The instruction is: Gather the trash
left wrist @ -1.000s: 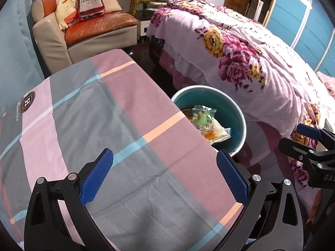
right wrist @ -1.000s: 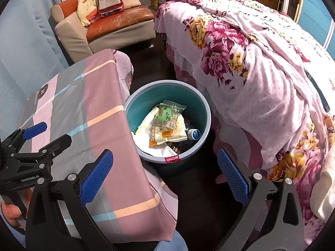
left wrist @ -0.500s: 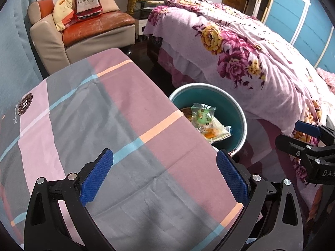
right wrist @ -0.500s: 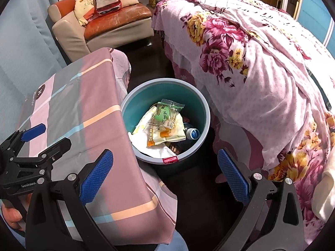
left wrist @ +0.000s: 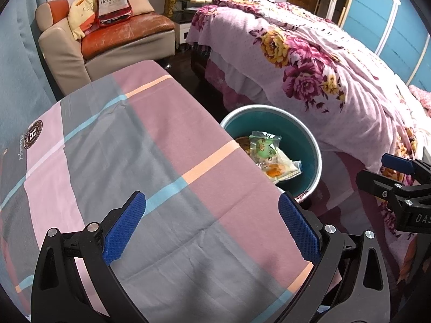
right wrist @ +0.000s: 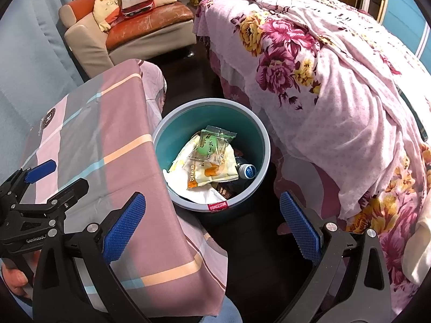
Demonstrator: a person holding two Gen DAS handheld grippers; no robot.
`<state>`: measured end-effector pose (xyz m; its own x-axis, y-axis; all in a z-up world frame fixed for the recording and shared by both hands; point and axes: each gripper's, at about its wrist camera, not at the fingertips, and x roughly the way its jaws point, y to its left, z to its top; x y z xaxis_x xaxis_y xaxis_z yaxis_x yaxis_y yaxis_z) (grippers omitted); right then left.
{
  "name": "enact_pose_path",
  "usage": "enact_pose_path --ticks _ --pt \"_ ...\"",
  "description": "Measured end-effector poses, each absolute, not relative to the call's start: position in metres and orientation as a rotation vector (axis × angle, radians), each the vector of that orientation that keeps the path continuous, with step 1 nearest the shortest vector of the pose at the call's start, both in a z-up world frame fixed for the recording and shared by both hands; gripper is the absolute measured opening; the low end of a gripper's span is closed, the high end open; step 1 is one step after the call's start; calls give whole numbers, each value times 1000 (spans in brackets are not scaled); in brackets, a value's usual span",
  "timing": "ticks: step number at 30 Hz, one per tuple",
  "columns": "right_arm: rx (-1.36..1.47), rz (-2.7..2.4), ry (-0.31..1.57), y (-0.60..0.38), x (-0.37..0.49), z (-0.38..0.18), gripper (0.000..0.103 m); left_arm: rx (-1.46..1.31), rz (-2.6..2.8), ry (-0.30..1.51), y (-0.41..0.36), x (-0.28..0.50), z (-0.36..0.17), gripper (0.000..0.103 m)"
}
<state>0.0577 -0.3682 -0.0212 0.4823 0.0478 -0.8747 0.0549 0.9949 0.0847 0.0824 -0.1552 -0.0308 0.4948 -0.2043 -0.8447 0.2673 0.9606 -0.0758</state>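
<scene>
**Trash looks binned, both tools empty**

My left tool (left wrist: 211, 226) hangs over the desk (left wrist: 150, 161), jaws spread wide, nothing between the blue pads. My right tool (right wrist: 212, 220) is the same: released, empty, hanging over the gap between the desk edge and the bed (right wrist: 336, 86), looking down at the teal bin (right wrist: 265, 145) on the dark floor.

Where the trash is: all in the bin, as far as I see. On top lies a green snack wrapper (right wrist: 212, 145), under it a yellow-orange packet (right wrist: 212, 171), white paper (right wrist: 199, 192) towards the near wall, and a bottle with a blue cap (right wrist: 247, 171) at the right side. Something dark lies lower down; can't tell what. From the left wrist view the desk edge cuts off part of the bin (left wrist: 309, 140), with the wrapper (left wrist: 265, 145) showing.

Progress, my judgement: near done or done. The striped cloth on the desk shows no loose item in either view. No litter shows on the floor strip around the bin. The bed carries only its flowered cover. The sofa (left wrist: 129, 32) far back has cushions and a big bottle-shaped pillow (left wrist: 113, 0), not trash I'd say.

Left to do: maybe a check of spots out of view, such as under the desk and behind me. Otherwise nothing to pick up from here.
</scene>
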Motion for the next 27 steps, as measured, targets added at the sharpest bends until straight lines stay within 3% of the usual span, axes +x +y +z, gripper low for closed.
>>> enact_pose_path --ticks 27 --pt "99 -8 1079 -368 64 -24 96 75 -292 1045 -153 88 -38 99"
